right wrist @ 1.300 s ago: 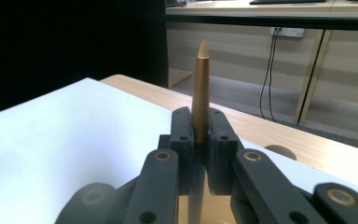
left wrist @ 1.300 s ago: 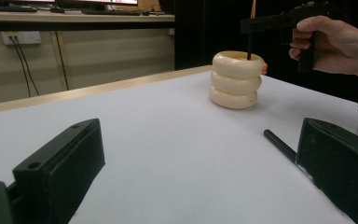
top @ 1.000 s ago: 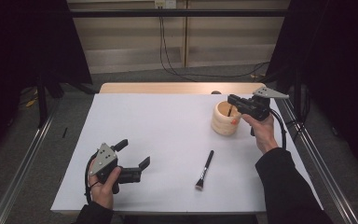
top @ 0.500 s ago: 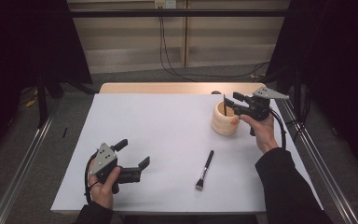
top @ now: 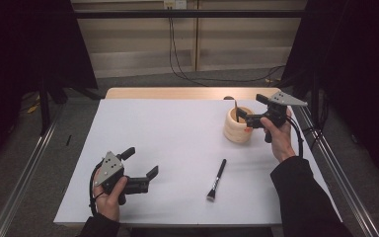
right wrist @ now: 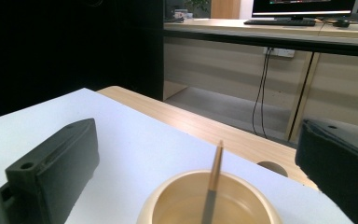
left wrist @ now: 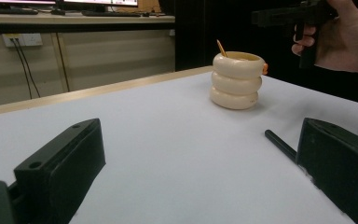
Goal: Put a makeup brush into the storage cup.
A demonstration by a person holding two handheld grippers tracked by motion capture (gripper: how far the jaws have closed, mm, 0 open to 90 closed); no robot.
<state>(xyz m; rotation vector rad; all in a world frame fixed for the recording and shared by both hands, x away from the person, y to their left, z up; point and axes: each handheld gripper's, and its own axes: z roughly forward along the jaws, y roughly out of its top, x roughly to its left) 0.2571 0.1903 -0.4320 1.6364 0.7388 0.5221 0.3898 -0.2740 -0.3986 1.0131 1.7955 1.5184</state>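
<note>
Near the table's [top: 143, 123] right edge, ribbed cup [top: 238, 126] beside parted right tongs [top: 243, 118].

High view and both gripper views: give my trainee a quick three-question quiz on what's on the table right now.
1. True or false: the brush on the table lies flat, apart from the cup.
2. What stands inside the cup? A) a stick B) a spoon C) nothing
3. Which gripper is raised beside the cup?

Key:
1. True.
2. A: a thin stick leans inside.
3. The right gripper, open; the left gripper sits low near the table's front, open too.
</note>
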